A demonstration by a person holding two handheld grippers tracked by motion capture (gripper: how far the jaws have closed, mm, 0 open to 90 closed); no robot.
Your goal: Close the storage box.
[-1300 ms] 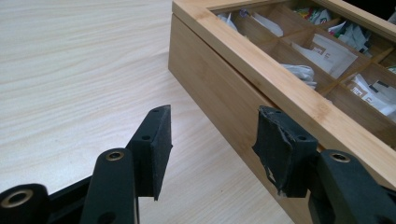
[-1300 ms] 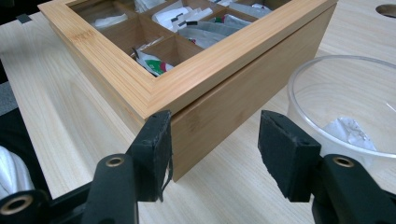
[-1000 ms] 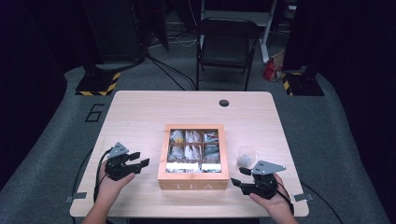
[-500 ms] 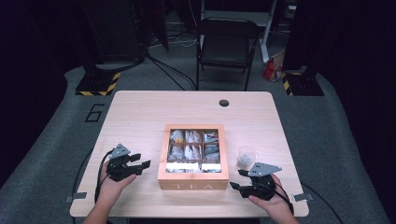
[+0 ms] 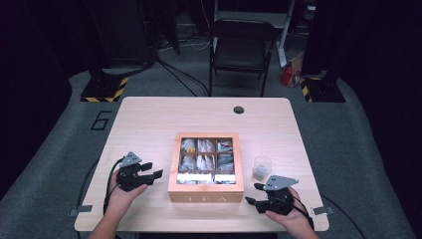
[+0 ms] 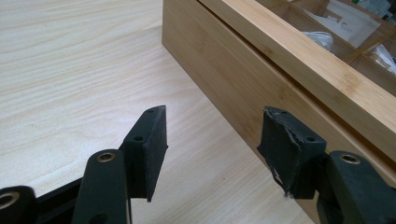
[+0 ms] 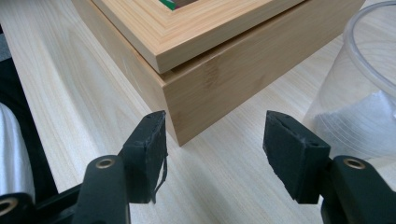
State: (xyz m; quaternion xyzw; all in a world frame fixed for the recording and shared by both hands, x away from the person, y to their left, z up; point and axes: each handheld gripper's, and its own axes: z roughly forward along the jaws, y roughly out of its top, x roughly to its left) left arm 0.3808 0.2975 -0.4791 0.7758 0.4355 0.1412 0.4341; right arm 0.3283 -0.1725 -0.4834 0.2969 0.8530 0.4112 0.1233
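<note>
The right gripper (image 5: 253, 196) rests at the table's near right, jaws parted and empty, aimed at the near right corner of the wooden tea box (image 5: 206, 191). The left gripper (image 5: 153, 172), just left of the box, has been opening its jaws, nothing between them. The box sits mid-table: bamboo, "TEA" on its near face, a windowed lid over compartments of tea bags (image 5: 204, 162). A clear plastic cup (image 5: 262, 167) stands just right of it.
</note>
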